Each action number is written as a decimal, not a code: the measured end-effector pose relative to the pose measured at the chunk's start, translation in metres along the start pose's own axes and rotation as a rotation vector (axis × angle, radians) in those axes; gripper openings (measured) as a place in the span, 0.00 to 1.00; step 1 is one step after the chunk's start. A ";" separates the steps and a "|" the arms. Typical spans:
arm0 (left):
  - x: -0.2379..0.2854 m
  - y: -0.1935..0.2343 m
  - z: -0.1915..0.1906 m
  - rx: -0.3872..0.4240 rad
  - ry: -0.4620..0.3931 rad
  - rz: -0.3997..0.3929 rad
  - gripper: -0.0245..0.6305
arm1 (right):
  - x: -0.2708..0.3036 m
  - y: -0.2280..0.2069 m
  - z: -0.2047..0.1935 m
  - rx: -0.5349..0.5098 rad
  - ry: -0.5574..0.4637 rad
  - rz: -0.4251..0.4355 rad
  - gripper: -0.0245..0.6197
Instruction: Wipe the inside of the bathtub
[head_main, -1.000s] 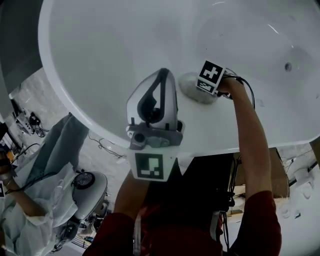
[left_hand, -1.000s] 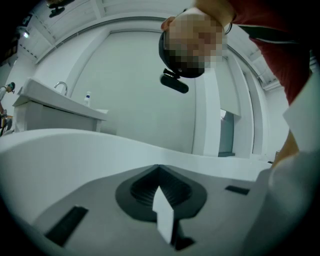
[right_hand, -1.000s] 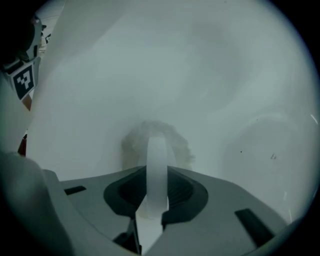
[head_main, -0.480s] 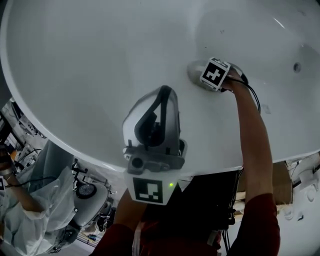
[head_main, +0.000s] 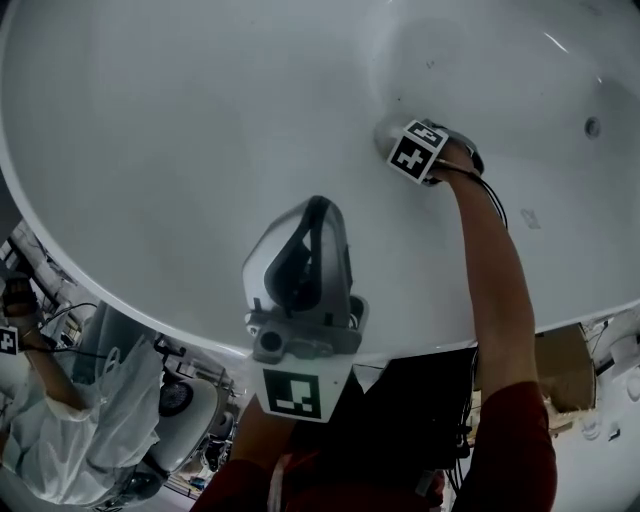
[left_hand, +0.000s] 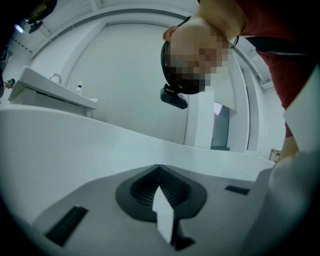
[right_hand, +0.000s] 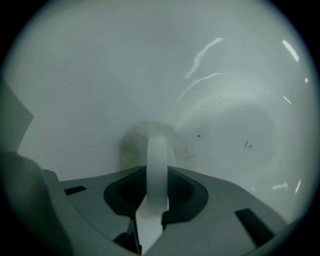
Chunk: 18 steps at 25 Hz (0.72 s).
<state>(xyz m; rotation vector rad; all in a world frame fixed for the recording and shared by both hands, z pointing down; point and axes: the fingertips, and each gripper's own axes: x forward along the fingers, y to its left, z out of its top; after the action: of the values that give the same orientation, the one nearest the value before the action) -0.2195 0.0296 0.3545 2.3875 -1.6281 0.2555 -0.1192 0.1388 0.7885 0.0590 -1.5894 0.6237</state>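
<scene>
Bathtub (head_main: 200, 120): white, glossy, oval; its basin is filling the head view from 9 to 3 o'clock, with a small round fitting (head_main: 592, 126) at 2 o'clock.
Right gripper (head_main: 408, 152): jaws are pinching the white band of a round grey pad (head_main: 384, 132), pressing it against the inner tub wall at 1 o'clock.
Pad texture: dull, showing faint greenish stains.
Left gripper (head_main: 312, 215): jaws are meeting with nothing between them; it is hovering over the rim (head_main: 410, 335) at 6 o'clock.
Markers: black-and-white squares on both cubes.
Surroundings: person in white (head_main: 60, 430) is standing at 8 o'clock.
</scene>
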 end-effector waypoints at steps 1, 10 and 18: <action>-0.001 -0.003 0.000 0.002 -0.001 -0.001 0.06 | 0.000 0.000 -0.001 0.002 -0.002 0.000 0.18; -0.001 -0.005 0.024 -0.003 -0.016 0.018 0.06 | -0.041 0.006 0.017 -0.015 -0.077 0.017 0.18; -0.012 -0.063 0.064 0.007 -0.054 0.030 0.06 | -0.167 0.052 -0.037 -0.128 -0.155 0.085 0.18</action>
<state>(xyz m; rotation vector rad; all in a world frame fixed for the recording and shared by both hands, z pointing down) -0.1642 0.0436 0.2834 2.3965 -1.6903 0.2038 -0.0834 0.1444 0.6132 -0.0566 -1.7859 0.5934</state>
